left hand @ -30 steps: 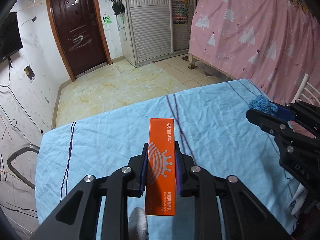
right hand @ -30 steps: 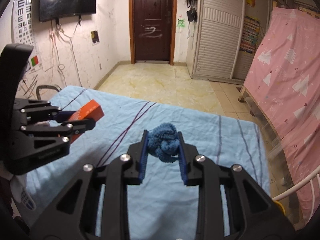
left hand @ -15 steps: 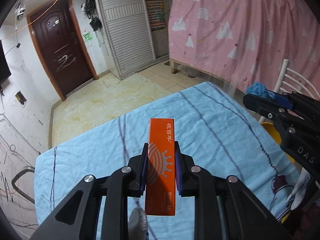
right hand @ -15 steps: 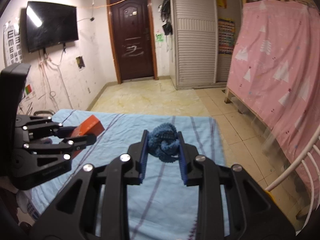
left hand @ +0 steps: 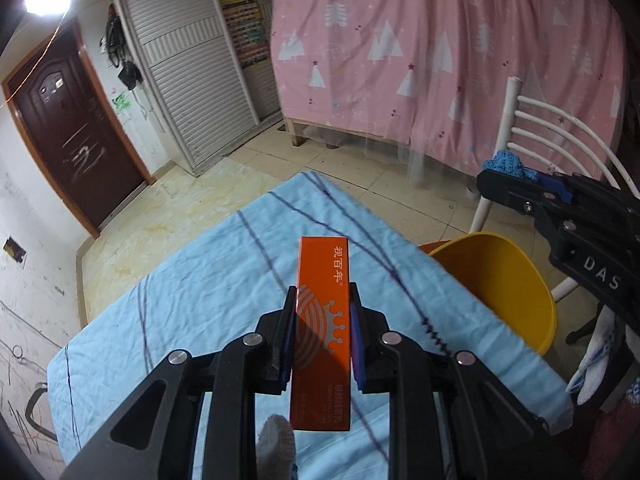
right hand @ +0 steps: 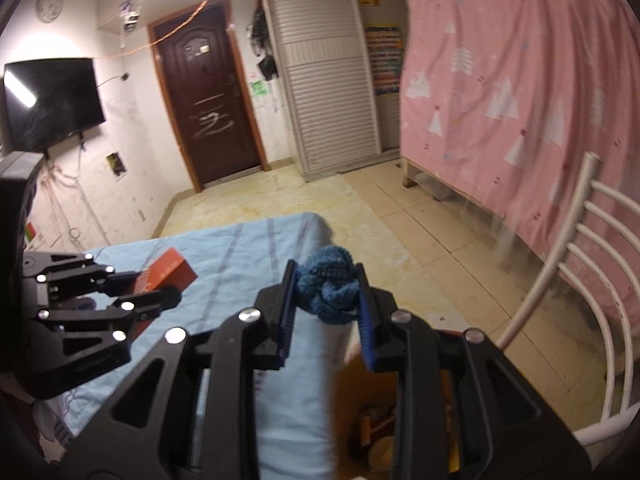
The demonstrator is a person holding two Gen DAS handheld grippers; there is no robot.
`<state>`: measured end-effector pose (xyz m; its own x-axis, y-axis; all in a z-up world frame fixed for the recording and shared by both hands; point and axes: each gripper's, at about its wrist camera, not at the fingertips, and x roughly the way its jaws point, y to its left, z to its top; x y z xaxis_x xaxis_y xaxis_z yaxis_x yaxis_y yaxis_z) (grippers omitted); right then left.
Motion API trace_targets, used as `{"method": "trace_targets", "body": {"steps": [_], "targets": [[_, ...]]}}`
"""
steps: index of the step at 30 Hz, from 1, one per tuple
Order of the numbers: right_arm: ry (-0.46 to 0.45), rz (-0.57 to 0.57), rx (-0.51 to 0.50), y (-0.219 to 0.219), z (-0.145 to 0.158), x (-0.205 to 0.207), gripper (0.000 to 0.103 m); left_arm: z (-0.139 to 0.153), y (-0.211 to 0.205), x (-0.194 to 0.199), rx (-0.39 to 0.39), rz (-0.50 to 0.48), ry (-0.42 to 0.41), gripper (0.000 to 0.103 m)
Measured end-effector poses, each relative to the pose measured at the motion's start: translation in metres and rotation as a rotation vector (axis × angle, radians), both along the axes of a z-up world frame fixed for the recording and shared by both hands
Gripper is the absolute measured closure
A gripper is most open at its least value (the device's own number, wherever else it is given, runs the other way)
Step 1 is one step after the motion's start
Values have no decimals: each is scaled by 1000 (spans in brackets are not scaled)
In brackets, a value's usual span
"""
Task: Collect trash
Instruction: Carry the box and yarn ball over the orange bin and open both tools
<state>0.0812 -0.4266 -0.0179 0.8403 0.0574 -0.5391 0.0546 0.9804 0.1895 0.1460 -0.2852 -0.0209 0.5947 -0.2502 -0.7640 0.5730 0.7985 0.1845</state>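
Left wrist view. Left gripper (left hand: 322, 330): clamped on an orange box (left hand: 322, 320), which stands lengthwise between the blue pads and juts out past the tips. Below it: table with a light blue cloth (left hand: 208, 292), dark stripes. Yellow bin (left hand: 516, 288): on the floor just off the table's right edge. Right gripper (left hand: 516, 184): far right, above the bin, closed on a blue knit wad (left hand: 506, 164). White chair (left hand: 560, 140) behind it; pink curtain (left hand: 440, 48) beyond.

Right wrist view. Right gripper (right hand: 326, 294): pinches the blue knit wad (right hand: 328, 288) at its tips, over the cloth's (right hand: 248, 248) right edge. Bin (right hand: 360, 400): near, directly under the gripper, blurred, some items inside. Left gripper (right hand: 160, 288): left, holding the orange box (right hand: 170, 274) over the table. Dark door (right hand: 208, 104) far.
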Motion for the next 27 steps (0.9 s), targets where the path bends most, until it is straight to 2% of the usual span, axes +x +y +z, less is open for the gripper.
{"method": "trace_targets", "body": {"steps": [12, 19, 27], "targets": [[38, -113, 42, -66, -27, -22, 78, -8, -81, -21, 20, -126, 16, 89], [69, -129, 54, -81, -41, -29, 77, -16, -116, -31, -35, -199, 88, 89], [94, -145, 77, -98, -56, -31, 77, -25, -133, -28, -117, -207, 158, 89]]}}
